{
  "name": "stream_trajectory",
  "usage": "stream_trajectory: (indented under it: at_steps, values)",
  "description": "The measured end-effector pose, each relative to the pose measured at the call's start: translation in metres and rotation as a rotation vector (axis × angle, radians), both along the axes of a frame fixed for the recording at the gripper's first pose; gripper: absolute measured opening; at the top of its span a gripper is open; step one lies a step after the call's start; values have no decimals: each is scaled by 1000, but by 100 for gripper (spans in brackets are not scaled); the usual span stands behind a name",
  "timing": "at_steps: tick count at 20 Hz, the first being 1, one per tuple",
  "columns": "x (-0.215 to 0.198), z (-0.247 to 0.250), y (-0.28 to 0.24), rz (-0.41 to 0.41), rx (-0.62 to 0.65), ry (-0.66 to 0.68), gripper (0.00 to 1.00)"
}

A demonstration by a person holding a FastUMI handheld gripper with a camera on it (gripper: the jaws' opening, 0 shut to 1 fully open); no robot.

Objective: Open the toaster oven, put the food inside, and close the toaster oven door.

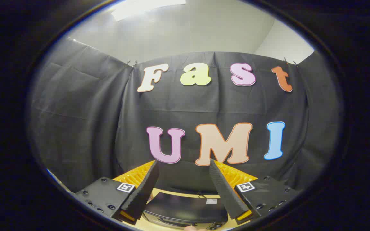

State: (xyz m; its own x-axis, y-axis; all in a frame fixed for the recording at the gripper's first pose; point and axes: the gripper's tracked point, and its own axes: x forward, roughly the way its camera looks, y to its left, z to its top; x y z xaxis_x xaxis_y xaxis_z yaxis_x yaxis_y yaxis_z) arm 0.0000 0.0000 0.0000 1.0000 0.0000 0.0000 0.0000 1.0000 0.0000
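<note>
Gripper view, gripper (183, 164) spread wide, holding nothing, toaster oven (185, 208) below between fingers, long axis crosswise.

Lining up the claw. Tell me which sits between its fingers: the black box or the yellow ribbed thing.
The black toaster oven, low between the open claw's fingers. The yellow ribbed thing lies beyond it, toward the cloth wall.

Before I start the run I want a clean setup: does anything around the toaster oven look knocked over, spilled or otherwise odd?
Nothing stands out. The toaster oven sits squarely on the table, below and between the fingers of the open gripper, which holds nothing. The view catches mainly its dark top, so its door and any food cannot be checked from here.
</note>
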Motion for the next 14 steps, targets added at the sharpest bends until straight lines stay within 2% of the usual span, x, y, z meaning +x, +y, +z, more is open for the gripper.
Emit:
stream_trajectory:
  at_steps: [14]
  values:
    - [30,-29,20,20,-25,54,100]
